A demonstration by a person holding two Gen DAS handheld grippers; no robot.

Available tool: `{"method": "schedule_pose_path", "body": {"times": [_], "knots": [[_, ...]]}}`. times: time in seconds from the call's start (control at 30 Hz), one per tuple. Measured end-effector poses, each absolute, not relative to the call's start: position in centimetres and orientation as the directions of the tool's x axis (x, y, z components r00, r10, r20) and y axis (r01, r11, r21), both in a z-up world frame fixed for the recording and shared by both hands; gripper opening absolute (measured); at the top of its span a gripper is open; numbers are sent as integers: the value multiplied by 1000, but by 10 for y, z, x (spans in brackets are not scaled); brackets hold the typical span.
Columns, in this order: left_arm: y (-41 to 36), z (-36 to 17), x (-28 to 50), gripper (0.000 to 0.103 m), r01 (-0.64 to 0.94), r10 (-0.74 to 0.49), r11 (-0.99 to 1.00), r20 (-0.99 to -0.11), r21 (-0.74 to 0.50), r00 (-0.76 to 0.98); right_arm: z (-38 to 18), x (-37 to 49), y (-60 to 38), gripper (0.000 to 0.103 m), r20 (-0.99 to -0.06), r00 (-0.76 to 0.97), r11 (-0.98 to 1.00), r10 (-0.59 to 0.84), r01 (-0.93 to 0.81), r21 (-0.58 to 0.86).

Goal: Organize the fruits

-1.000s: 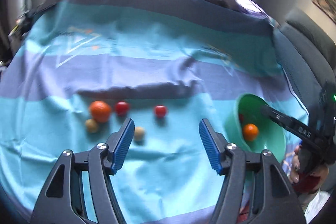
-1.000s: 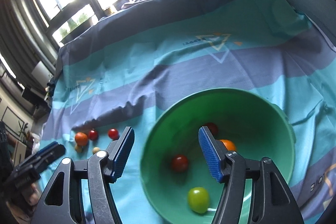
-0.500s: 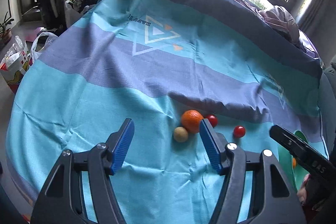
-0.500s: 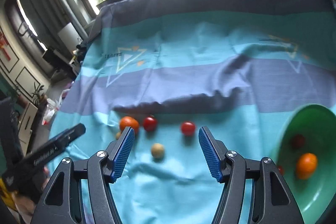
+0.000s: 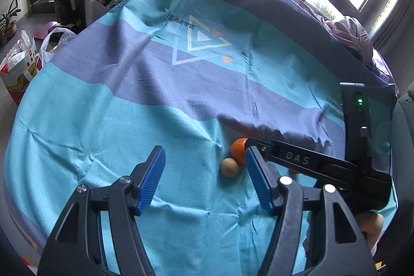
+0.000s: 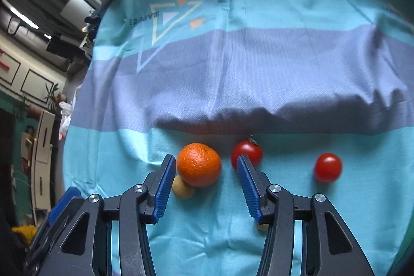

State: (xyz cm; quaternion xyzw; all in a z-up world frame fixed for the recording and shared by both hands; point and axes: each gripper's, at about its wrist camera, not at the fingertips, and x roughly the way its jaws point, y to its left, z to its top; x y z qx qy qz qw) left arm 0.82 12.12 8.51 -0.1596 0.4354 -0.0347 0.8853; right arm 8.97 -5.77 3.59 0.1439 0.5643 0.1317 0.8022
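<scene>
The right gripper (image 6: 204, 183) is closing, its jaws either side of the orange (image 6: 198, 164) but not yet pressing it. The orange is round and dimpled, with no long axis to tell. It lies on the teal-and-grey striped cloth (image 6: 258, 74), touching a small tan fruit (image 6: 182, 189); two red tomatoes (image 6: 247, 151) (image 6: 327, 167) lie beside. The left gripper (image 5: 204, 173) hangs released, jaws wide, empty.

A woven, matt, creased cloth (image 6: 258, 74) is seen. The orange (image 6: 198, 164) is dimpled with a dull sheen; the two tomatoes (image 6: 327, 167) are smooth and glossy. Ribbed blue pads (image 6: 162, 188) are set on matt black plastic fingers.
</scene>
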Motion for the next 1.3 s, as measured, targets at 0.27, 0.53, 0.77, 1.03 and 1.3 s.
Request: {"method": "schedule_pose_path", "body": {"times": [0.27,0.53,0.77,1.03,1.3], "knots": [[116,87,6,64,-54,-212,949,-754,-311,621,13,96,-49,44,-872,270,907,408,-16,420],[94,85,5,64,-5,-214,962,-766,-273,607,49,42,-89,44,-867,370,943,333,-118,312],[64,78,3,64,58,-223,971,-782,-234,582,46,-12,-122,44,-895,425,986,134,-149,77],[32,73,-5,64,144,-239,971,-794,-191,559,25,-24,-131,44,-915,388,984,107,-173,42],[21,74,-11,64,167,-221,974,-798,-153,560,66,-40,-153,44,-859,459,971,228,-170,168]]}}
